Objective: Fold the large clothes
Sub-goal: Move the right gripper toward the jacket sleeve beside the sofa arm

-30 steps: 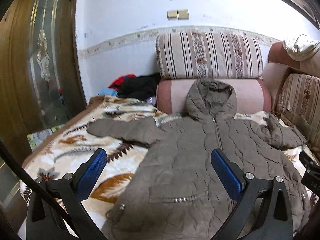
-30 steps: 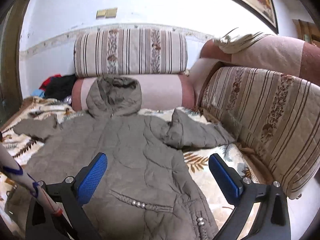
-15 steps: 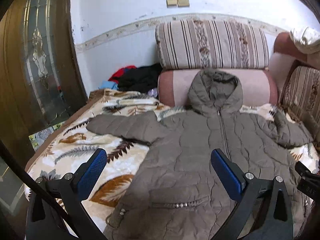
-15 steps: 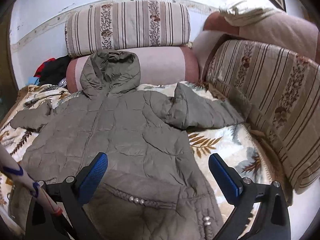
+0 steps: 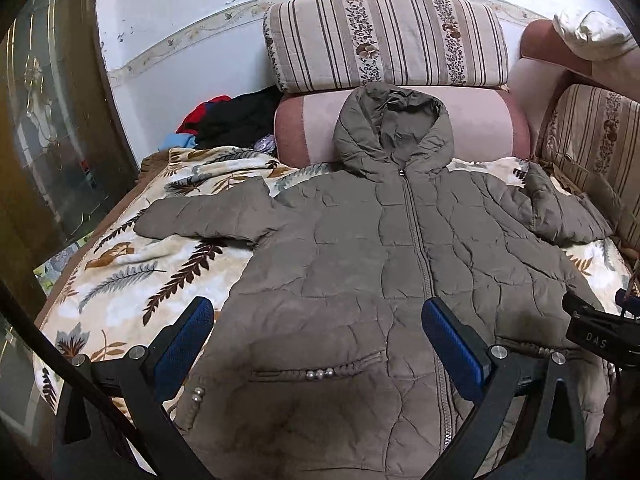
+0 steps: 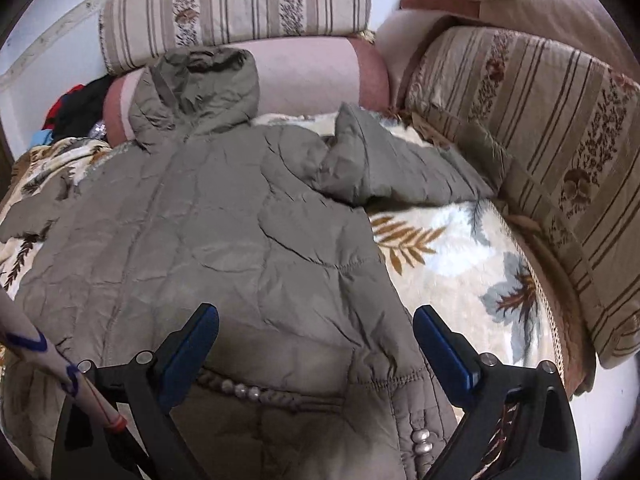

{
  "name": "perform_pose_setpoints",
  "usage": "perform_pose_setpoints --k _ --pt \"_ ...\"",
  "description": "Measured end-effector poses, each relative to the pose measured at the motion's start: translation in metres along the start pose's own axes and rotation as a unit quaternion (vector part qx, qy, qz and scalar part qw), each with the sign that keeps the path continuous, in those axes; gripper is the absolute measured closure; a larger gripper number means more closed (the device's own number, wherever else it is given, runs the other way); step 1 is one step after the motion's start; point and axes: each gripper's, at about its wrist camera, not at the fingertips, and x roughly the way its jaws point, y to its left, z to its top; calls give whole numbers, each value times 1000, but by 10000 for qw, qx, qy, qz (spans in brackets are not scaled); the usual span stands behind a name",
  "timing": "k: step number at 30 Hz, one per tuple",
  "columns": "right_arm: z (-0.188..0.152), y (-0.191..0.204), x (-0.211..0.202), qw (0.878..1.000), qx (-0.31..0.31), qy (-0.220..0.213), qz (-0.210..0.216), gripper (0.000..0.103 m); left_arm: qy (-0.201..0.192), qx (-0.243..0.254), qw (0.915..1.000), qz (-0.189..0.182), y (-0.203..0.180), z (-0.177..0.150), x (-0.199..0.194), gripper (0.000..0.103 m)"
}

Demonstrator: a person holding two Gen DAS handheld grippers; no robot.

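Observation:
A large olive-grey quilted hooded jacket [image 5: 360, 264] lies front up and zipped on a leaf-patterned blanket; it also shows in the right wrist view [image 6: 224, 232]. Its hood [image 5: 392, 128] rests against a pink bolster. One sleeve [image 5: 200, 216] stretches left; the other sleeve [image 6: 392, 168] is bunched at the right. My left gripper [image 5: 316, 332] is open and empty above the lower front, near the left pocket. My right gripper [image 6: 316, 340] is open and empty above the jacket's lower right edge.
The leaf-patterned blanket [image 5: 120, 280] covers the sofa seat. Striped cushions [image 5: 384, 40] stand behind and along the right side [image 6: 540, 140]. A heap of dark and red clothes [image 5: 232, 120] lies at the back left. A wooden glazed door [image 5: 44, 140] stands at left.
Both grippers have tilted down and moved closer over the jacket's lower part. Both stay open and empty. The jacket has not moved.

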Motion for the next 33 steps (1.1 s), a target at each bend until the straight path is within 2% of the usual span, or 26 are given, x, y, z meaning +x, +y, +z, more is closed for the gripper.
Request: perform_pose_setpoints --k 12,21,33 --pt "-3 8 3 9999 -76 81 -37 3 197 -120 9997 -10 7 -6 7 0" --pt "-6 6 10 9994 -130 251 -186 3 303 -41 9995 -66 2 -11 11 0" --pt "-7 3 14 9993 -95 315 -168 3 445 4 9989 -133 -3 -12 15 0"
